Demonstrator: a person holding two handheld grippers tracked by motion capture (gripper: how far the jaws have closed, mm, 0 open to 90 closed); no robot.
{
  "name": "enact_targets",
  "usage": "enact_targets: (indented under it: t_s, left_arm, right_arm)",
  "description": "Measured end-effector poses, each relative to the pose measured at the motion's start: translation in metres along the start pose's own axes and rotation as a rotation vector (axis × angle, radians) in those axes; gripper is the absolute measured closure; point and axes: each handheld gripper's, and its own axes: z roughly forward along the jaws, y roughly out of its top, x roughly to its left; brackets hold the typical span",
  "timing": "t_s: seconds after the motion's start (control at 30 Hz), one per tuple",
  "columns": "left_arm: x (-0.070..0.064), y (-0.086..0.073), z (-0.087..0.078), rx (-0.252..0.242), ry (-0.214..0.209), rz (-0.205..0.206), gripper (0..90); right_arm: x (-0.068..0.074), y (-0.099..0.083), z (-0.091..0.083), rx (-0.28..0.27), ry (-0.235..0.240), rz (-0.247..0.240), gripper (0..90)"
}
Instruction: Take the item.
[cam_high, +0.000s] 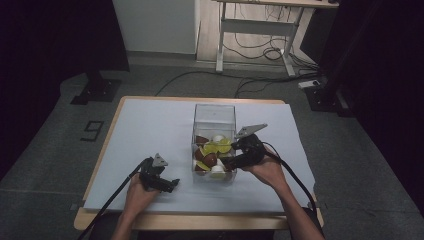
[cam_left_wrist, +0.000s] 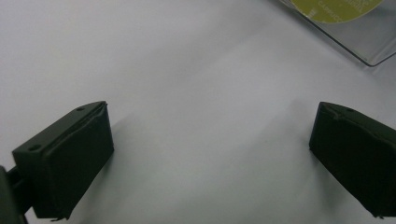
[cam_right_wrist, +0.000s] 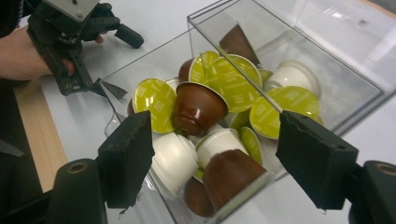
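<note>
The right tool (cam_right_wrist: 212, 154) is held spread over a clear plastic box (cam_high: 214, 116) of brown, white and green-lidded coffee capsules (cam_right_wrist: 198, 108); the left tool (cam_left_wrist: 210, 154) is spread above the white worktop (cam_high: 145, 130).

Readable text and marks: very little legible.

Floor marking (cam_high: 92, 130), at 9 o'clock from the bench (cam_high: 150, 125): dark stencilled figure reading as "9", or "6" seen inverted; cannot tell which. Yellow-green capsule lid (cam_left_wrist: 336, 9) behind the clear box wall (cam_left_wrist: 369, 46), at 1 o'clock in the left gripper view: pale lettering beginning "CAPPUCC…", remainder cut off by the frame edge. Yellow-green capsule lids (cam_right_wrist: 159, 103) in the right gripper view: small white print, too blurred to read.
</note>
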Motion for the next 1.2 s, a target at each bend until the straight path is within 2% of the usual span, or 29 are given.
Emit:
enact_targets:
  t_s: [0.13,0.3,0.43,0.73,1.2]
  left_arm:
    - [0.000,0.000,0.000,0.000,0.000,0.000,0.0]
    - [0.000,0.000,0.000,0.000,0.000,0.000,0.0]
    - [0.000,0.000,0.000,0.000,0.000,0.000,0.0]
    - [0.000,0.000,0.000,0.000,0.000,0.000,0.0]
    - [0.000,0.000,0.000,0.000,0.000,0.000,0.0]
  right_arm:
    - [0.002,0.003,0.007,0.018,0.000,-0.014,29.7]
    - [0.007,0.005,0.019,0.038,0.018,-0.055,32.0]
    - [0.007,0.006,0.028,0.053,0.025,-0.057,32.2]
    - [0.007,0.007,0.045,0.078,0.018,-0.091,30.0]
    - [0.010,0.010,0.070,0.149,0.007,-0.134,29.6]
